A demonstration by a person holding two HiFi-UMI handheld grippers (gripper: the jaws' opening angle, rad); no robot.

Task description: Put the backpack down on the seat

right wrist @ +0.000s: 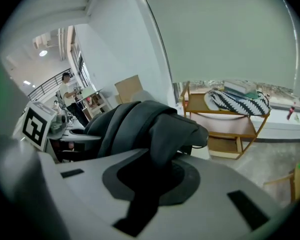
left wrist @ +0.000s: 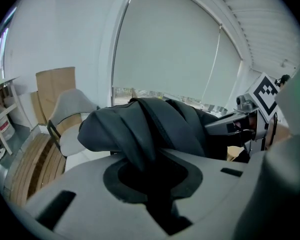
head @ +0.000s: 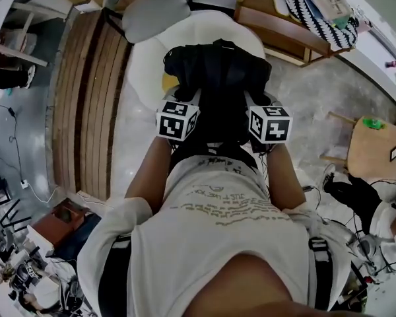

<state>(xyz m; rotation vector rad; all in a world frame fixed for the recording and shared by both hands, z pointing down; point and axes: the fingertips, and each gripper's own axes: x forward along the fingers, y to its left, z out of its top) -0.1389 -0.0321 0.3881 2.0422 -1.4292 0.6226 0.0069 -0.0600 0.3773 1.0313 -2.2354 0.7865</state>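
Head view: above backpack, looking steeply down; gripper views: close at backpack's left and right, level, facing blind; all three share backpack.

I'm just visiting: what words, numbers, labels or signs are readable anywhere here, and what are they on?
Nothing reads clearly.
Print on the person's white T-shirt: upside down, too blurred to read.
The cube on the left gripper and the cube on the right gripper: black-and-white square patterns, no letters.
Small tag on the wooden stool: too small to read.
The backpack: no print visible.
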